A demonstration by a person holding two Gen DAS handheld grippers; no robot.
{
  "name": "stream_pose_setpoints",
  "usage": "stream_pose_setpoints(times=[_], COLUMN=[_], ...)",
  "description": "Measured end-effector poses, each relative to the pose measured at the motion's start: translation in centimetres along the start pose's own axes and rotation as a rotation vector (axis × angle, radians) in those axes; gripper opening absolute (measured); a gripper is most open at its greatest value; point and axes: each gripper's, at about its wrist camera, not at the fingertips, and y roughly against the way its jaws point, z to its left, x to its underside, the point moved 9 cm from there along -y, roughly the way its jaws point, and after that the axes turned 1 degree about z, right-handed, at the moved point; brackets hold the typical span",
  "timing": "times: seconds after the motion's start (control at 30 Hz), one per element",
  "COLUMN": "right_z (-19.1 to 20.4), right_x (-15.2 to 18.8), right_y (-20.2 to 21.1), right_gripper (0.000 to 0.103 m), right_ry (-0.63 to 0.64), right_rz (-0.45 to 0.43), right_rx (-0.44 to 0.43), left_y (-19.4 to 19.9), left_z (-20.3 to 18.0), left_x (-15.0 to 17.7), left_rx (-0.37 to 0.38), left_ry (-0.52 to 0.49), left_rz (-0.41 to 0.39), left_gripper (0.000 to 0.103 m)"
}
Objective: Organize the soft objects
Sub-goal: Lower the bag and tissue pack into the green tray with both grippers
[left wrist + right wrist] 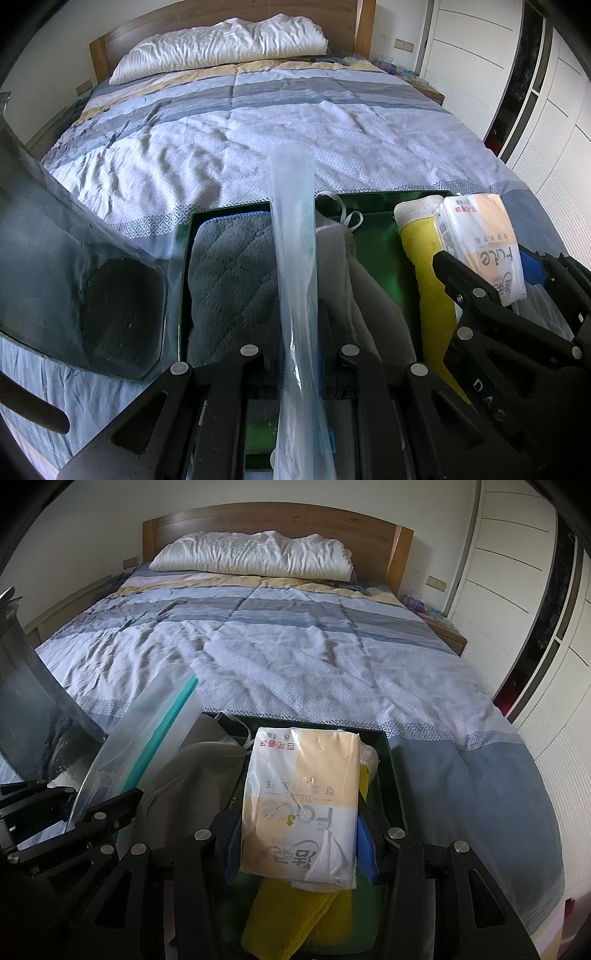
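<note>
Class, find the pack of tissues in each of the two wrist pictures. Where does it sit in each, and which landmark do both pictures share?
Left wrist view: the pack of tissues is at the right, gripped by the right gripper over the yellow towel.
Right wrist view: the pack fills the lower centre, between the blue pads.
Shared landmark: the white pillow at the wooden headboard.
</note>
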Motion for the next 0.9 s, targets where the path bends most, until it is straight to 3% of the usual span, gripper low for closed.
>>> stream_pose_setpoints(times=[0.9], right_z=[-0.25], right_x=[-0.62], right_y=[-0.87], right_gripper=[0.048], right_ry=[0.017], right_rz=[0.026], right_rx=[0.042], left_y=[-0.77], left_z=[0.13], left_x=[-0.68], left_rx=[-0.016], left_ry=[0.008], left_rz=[0.013], left_gripper=[0.01])
